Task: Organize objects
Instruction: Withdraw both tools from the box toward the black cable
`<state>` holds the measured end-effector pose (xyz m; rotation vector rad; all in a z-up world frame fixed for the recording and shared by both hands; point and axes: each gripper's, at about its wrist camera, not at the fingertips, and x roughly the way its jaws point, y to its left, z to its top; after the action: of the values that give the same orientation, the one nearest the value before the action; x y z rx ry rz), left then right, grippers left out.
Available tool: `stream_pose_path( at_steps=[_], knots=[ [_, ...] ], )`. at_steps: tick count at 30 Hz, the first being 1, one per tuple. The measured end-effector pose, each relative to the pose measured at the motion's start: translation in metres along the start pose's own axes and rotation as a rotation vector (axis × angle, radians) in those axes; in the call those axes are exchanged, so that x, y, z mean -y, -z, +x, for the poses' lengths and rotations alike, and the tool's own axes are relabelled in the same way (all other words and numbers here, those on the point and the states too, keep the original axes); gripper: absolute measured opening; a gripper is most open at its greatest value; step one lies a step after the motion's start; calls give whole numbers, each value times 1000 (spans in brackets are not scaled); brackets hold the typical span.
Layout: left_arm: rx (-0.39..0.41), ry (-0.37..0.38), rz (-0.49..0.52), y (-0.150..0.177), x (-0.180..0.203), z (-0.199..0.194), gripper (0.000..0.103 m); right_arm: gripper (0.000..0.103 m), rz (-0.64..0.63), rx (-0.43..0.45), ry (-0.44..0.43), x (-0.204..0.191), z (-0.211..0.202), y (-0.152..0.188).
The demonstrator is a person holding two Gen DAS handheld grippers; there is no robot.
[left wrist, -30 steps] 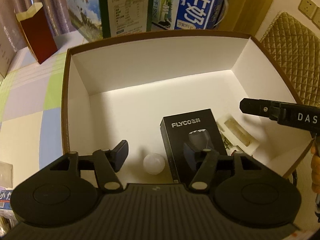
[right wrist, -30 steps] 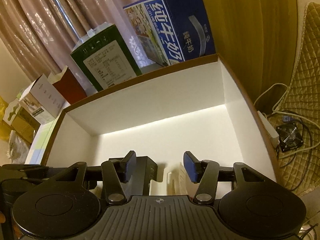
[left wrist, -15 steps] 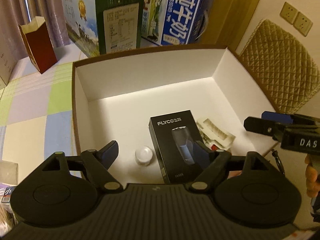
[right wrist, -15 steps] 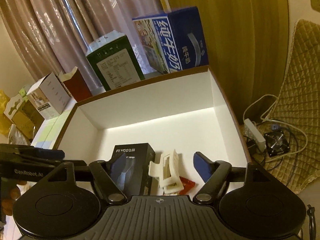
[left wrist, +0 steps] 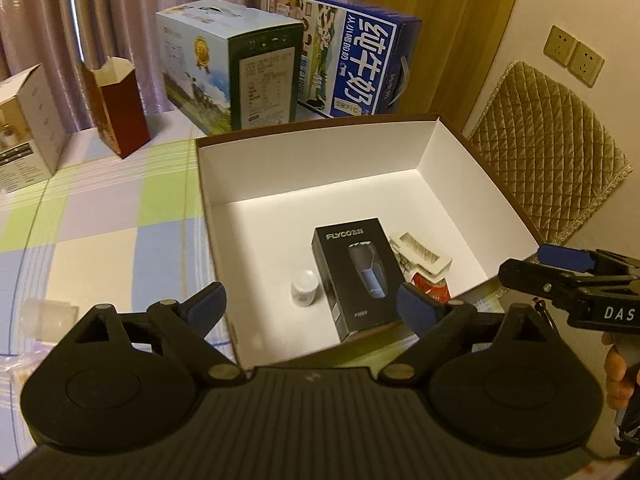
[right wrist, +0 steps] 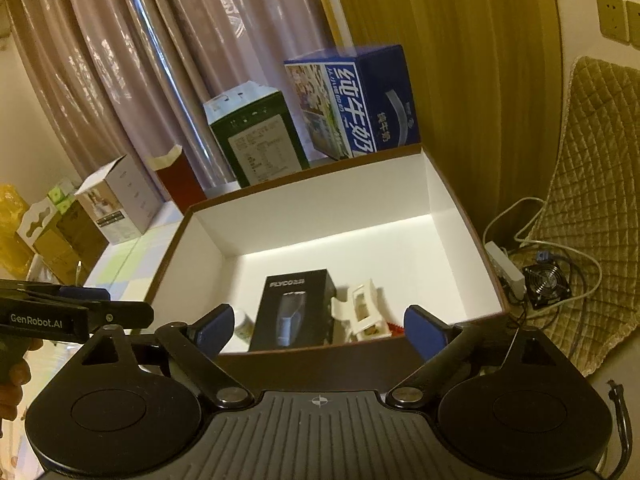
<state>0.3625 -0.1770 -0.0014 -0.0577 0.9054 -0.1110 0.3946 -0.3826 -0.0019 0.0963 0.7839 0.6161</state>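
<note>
Four items sit in the open box, all in its near-right part: black FLYCO shaver box lying flat, small white jar just left of it, white plastic clip-like piece just right of it, and a red packet partly under that piece. Far half of box floor bare.

L gripper: fingers spread wide, nothing between them; hovers above near rim of box, over jar/shaver box, apart from both. R gripper: fingers spread too, empty; sits at near wall of box, pointing in twd shaver box + white piece. In L view, R gripper shows at right edge, outside box's near-right corner.

Outside box, on checked tablecloth: clear plastic item near-left, blurred, can't ID. Far side: green milk carton, blue milk carton, dark red paper box, white open box.

Step (judgement): between placements. Both grippers empty, box partly filled, so prob. a drop-off just finished or next pick pending.

Next move (judgement): go for a loose item on cloth, e.g. the clear one near-left. L gripper is the closer. Needs: swing left clear of box wall, lower, centre item between fingers before closing. Clear plastic may slip or crush, so close gently. Then place in the bare far half.
</note>
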Motion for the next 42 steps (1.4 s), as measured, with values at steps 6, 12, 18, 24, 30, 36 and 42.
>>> stream_pose_path(
  at_steps=[6,12,18,24,30,36,42],
  knots=[
    [4,-7,3,16,-4,-21,91,93,6,13,-1,-14,-15,8],
    [3,-6,1,32,-9,-36,91,94,5,26,4,-29,-28,18],
    [12,-1,-3,49,-20,-55,92,95,0,44,11,-51,-39,34],
    [25,-6,-16,67,-37,-77,93,96,2,29,-8,-77,-43,50],
    [29,-12,-27,87,-61,-95,93,96,0,18,-23,-105,-43,63],
    [15,-24,-46,106,-87,-107,93,96,-10,-6,-38,-134,-39,76],
    [-4,-49,-66,122,-112,-114,93,96,-14,-40,-58,-158,-30,91]
  ],
)
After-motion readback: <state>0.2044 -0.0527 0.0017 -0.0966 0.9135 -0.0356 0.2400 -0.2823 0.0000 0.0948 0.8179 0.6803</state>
